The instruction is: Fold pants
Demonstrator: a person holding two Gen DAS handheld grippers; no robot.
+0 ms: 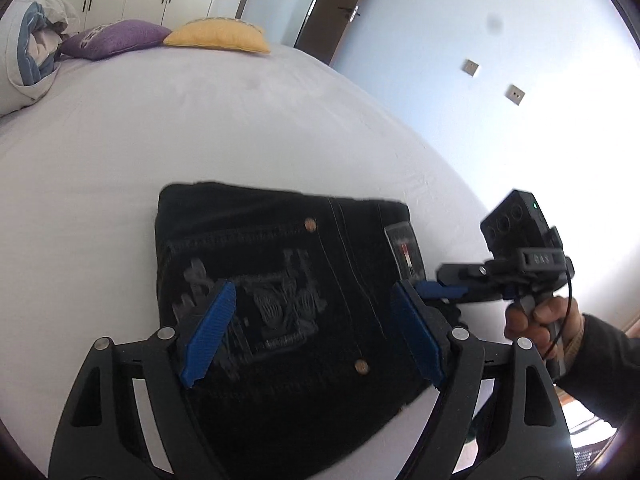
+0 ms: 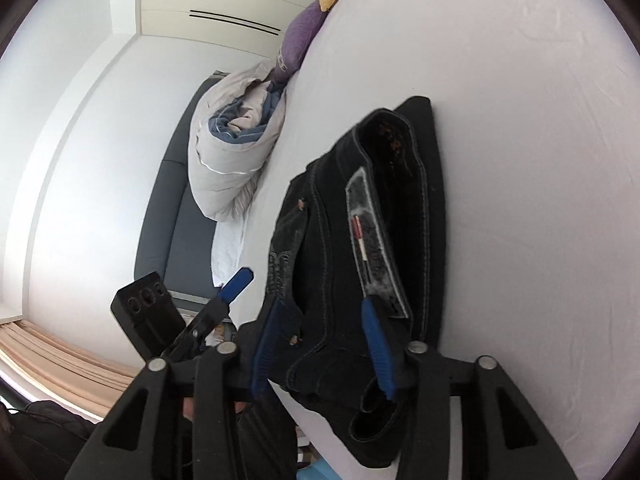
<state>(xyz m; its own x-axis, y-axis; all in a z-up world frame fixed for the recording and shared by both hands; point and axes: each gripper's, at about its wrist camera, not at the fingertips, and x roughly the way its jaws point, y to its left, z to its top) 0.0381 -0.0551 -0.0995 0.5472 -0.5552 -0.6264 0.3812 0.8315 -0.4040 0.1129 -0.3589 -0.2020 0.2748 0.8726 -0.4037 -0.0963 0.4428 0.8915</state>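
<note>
Dark denim pants [image 1: 288,280] lie folded in a compact block on the white bed, back pocket embroidery and waistband patch facing up. My left gripper [image 1: 312,328] hovers open above the pocket area, blue pads spread wide, holding nothing. In the left wrist view the right gripper [image 1: 444,291] is held by a hand at the pants' right edge by the patch. In the right wrist view the pants [image 2: 360,248] show their waistband end, and my right gripper [image 2: 322,344] is open with its blue pads either side of the waistband edge, not clamped. The left gripper's blue fingertip [image 2: 238,280] shows at the left.
A purple cushion [image 1: 116,38] and a yellow cushion [image 1: 220,36] lie at the bed's far end beside a rolled duvet [image 1: 28,52]. The white sheet [image 1: 240,120] spreads beyond the pants. The bed edge [image 1: 452,172] is to the right, near the wall and a door.
</note>
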